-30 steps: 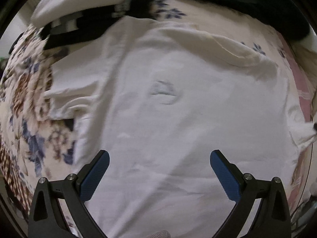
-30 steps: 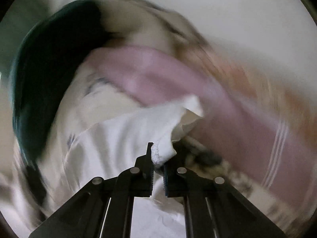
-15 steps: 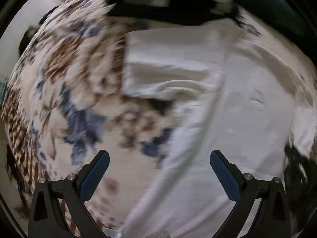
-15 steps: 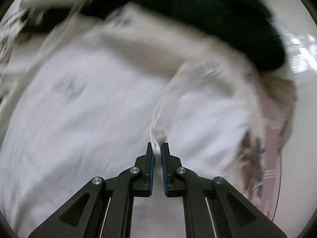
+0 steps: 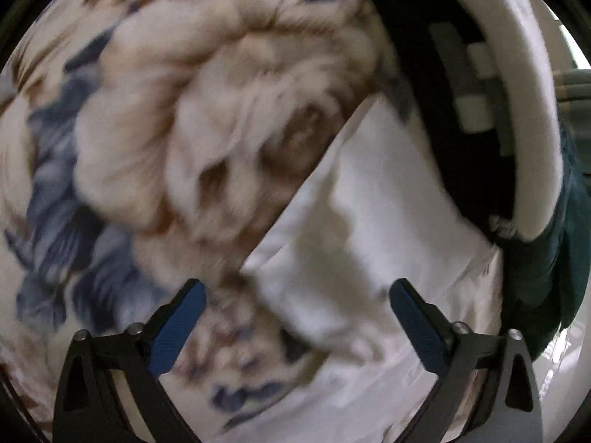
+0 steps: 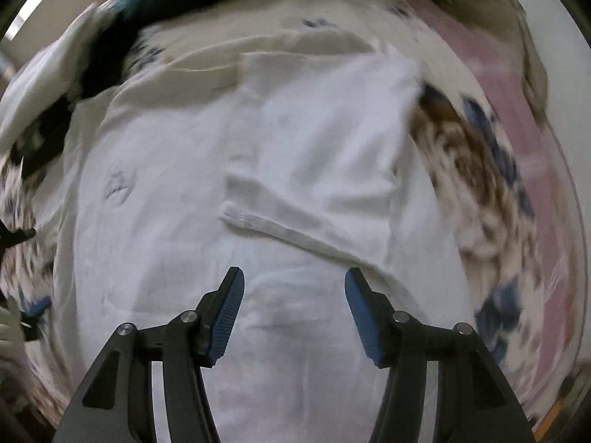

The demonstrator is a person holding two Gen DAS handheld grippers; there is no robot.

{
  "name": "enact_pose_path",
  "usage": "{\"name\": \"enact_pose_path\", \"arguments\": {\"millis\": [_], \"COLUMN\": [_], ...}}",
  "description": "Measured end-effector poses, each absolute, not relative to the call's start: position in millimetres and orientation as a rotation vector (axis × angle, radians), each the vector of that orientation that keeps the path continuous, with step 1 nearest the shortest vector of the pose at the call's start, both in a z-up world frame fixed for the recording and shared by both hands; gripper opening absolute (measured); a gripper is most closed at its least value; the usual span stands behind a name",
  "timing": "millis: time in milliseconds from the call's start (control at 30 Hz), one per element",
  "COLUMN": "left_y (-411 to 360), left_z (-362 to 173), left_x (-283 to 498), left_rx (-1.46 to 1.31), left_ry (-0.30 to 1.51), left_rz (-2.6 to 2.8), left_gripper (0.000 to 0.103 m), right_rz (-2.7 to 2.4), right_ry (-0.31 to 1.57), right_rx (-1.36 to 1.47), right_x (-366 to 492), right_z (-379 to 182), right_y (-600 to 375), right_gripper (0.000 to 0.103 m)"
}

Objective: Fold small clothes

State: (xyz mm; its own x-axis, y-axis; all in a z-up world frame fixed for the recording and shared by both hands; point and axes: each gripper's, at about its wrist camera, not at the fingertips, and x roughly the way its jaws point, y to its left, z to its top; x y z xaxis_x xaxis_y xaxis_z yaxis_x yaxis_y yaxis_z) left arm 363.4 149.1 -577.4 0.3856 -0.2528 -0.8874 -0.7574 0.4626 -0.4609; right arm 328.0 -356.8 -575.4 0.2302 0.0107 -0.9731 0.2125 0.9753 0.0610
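A: Where is the white cotton T-shirt (image 6: 295, 192)?

B: Spread on the floral brown-and-blue blanket (image 5: 147, 129), one sleeve folded inward.

A: The grippers?

B: Right gripper (image 6: 294, 313) hovers over the shirt, fingers spread, empty. Left gripper (image 5: 295, 317) points at its edge, fingers wide apart.
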Motion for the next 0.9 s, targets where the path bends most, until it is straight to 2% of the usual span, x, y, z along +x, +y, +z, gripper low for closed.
{"name": "enact_pose_path", "arguments": {"millis": [33,67,100,300,400,500,667,767,833,867,900], "left_y": [147,145,143,113,72,17,-84,-127,-137,-135,-132], "left_z": [-571,-567,-564,-511,-470,-452,-479,-502,-502,-497,-491], "left_x": [368,375,380,396,395,379,371,360,351,348,341], "left_rx": [-1.055,-1.016,-0.983,-0.709,-0.482,-0.288,-0.098,-0.04,-0.062,-0.082,-0.103], "left_ry": [1.132,1.121,1.108,0.962,0.882,0.868,0.987,1.125,1.174,1.183,1.191], "left_rz": [0.414,0.412,0.39,0.321,0.201,0.032,-0.246,-0.377,-0.44,-0.453,-0.451], "left_gripper": [0.065,0.023,0.008,0.007,0.007,0.007,0.008,0.013,0.027,0.046,0.075], "right_rz": [-0.157,-0.169,-0.185,-0.227,-0.247,-0.274,-0.329,-0.342,-0.338,-0.33,-0.324], "right_ry": [1.333,1.331,1.322,1.312,1.307,1.314,1.324,1.328,1.332,1.335,1.343], "right_rx": [0.219,0.23,0.239,0.26,0.26,0.277,0.311,0.313,0.311,0.318,0.331], "right_x": [325,328,324,313,314,319,306,295,298,296,292], "right_z": [-575,-572,-571,-566,-556,-550,-551,-547,-547,-546,-543], "right_y": [-361,-368,-371,-388,-399,-414,-439,-452,-452,-455,-459], "right_gripper": [0.059,0.059,0.059,0.059,0.059,0.059,0.059,0.059,0.059,0.059,0.059]}}
